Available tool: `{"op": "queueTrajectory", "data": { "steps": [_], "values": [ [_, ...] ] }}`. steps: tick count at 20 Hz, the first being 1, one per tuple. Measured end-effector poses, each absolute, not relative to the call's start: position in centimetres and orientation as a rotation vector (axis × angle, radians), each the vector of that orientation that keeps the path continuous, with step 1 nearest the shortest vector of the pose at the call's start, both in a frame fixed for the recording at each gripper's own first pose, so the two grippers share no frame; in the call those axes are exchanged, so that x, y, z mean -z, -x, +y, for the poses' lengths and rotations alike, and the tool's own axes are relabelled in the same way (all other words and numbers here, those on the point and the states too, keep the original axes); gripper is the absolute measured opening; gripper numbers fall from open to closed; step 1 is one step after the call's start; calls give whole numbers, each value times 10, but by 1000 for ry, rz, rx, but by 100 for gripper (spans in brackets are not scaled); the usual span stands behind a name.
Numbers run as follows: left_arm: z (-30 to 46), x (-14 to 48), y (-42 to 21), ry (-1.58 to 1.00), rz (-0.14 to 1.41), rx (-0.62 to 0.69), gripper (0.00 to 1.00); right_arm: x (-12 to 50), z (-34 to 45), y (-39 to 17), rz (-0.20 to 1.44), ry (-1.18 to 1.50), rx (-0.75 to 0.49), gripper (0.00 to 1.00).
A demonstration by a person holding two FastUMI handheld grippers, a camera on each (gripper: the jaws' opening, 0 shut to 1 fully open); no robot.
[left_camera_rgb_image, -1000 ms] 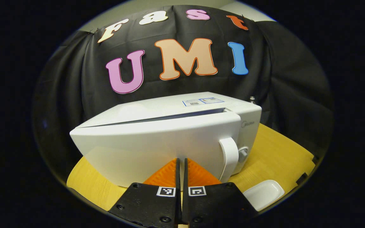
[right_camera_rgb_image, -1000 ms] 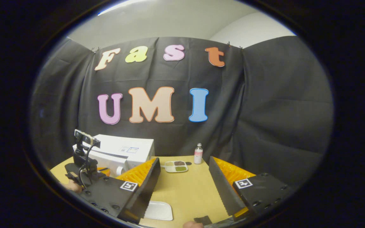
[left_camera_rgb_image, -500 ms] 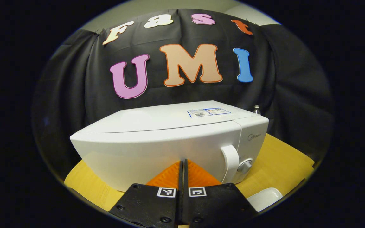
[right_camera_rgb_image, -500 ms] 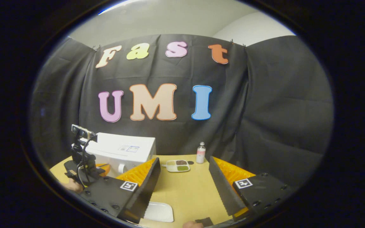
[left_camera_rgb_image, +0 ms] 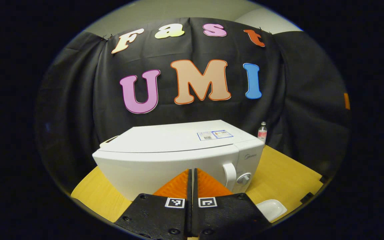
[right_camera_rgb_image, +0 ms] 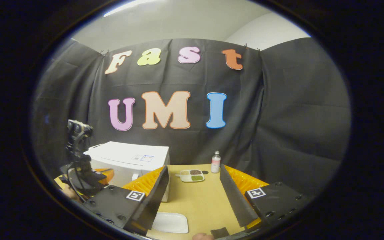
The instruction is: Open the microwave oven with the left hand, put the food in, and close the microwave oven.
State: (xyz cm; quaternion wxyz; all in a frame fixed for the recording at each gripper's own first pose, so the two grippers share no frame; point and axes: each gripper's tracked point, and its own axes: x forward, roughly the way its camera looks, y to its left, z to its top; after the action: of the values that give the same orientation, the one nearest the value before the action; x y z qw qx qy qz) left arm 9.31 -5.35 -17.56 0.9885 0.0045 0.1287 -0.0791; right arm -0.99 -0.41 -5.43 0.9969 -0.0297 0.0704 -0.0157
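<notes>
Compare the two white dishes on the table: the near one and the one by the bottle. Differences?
The near dish is plain and bare; the far tray is split into compartments holding food. The near dish lies close in front of the right gripper; the far tray sits by the bottle, right of the microwave. Both are white, rectangular and flat on the table.

Microwave (left_camera_rgb_image: 178, 156): small brand mark on the front panel above the knob (left_camera_rgb_image: 244, 179), too small to read. Two stickers (left_camera_rgb_image: 214, 135) on its top, print illegible. Bottle (left_camera_rgb_image: 262, 132) behind the microwave: label unreadable.
</notes>
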Motion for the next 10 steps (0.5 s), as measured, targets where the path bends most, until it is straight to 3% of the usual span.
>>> {"op": "queueTrajectory", "data": {
  "steps": [1,2,4,5,10],
  "values": [
    [-50,156,-85,16,243,154,0,53,-3,11,136,58,30,87],
    [-46,136,-77,45,220,151,0,52,0,12,133,54,27,95],
    [-35,97,-64,80,180,140,0,51,8,14,129,37,16,95],
    [-29,81,-57,83,166,136,0,50,12,15,128,30,7,87],
    [-1,43,-20,43,108,125,1,43,34,28,103,33,-36,87]
  ]
}}
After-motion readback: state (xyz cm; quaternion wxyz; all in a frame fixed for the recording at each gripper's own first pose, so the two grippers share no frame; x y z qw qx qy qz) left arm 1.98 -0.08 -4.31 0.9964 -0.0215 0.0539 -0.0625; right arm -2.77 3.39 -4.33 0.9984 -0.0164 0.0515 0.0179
